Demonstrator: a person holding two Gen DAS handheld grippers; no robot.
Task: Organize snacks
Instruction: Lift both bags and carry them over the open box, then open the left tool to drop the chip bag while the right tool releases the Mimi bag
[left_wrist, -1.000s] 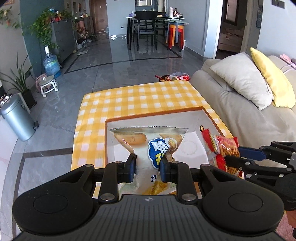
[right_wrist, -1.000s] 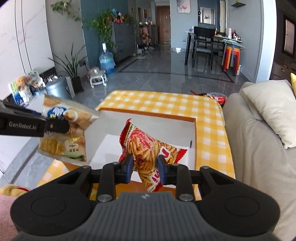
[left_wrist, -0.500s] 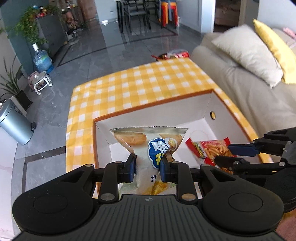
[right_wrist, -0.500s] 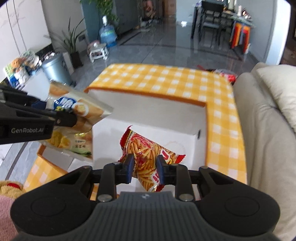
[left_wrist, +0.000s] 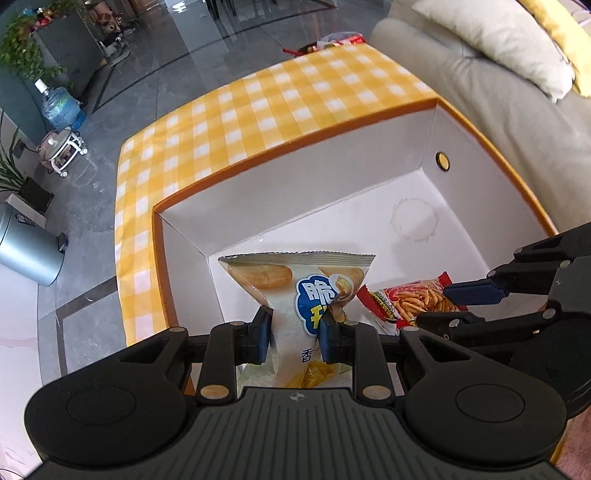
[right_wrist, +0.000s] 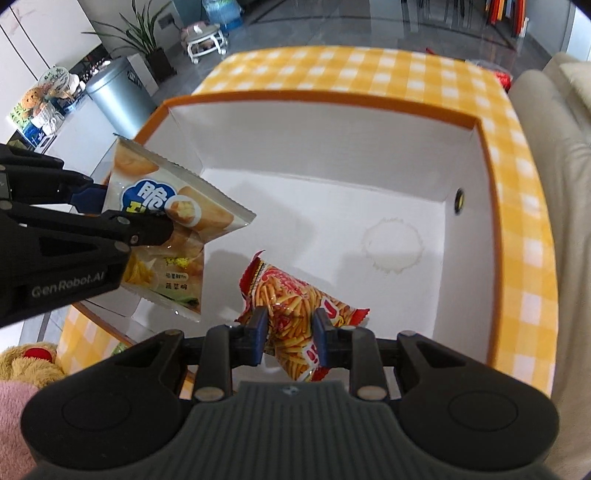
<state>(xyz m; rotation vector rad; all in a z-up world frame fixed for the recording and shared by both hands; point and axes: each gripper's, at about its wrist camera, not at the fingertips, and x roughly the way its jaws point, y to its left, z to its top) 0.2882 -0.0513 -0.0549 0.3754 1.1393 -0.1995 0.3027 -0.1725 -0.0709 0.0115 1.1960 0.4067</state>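
left wrist view, and we've got the left tongs (left_wrist: 293, 330) pinched tight on the pale chip bag (left_wrist: 295, 295), its waist squeezed between the blue pads (left_wrist: 263, 330), top seal flaring up over the white box (left_wrist: 369, 177). just to our right, the right tongs (left_wrist: 448, 301) come in from the side, clamped on the red snack packet (left_wrist: 406, 299), the two bags nearly touching. from the right wrist view, we see that red snack packet (right_wrist: 291, 306) crumpled between the pads, hanging over the box floor with its shadow beneath. the chip bag (right_wrist: 166, 221) sits off to the left in the left tongs (right_wrist: 129, 214), over the box's near left corner. the box (right_wrist: 332, 140) itself, orange-rimmed, rests on the yellow checked surface (right_wrist: 369, 70), with a faint ring mark (right_wrist: 393, 245) on its white floor. beyond, a grey bin (left_wrist: 26, 247) on the floor and a sofa (left_wrist: 480, 85) alongside.
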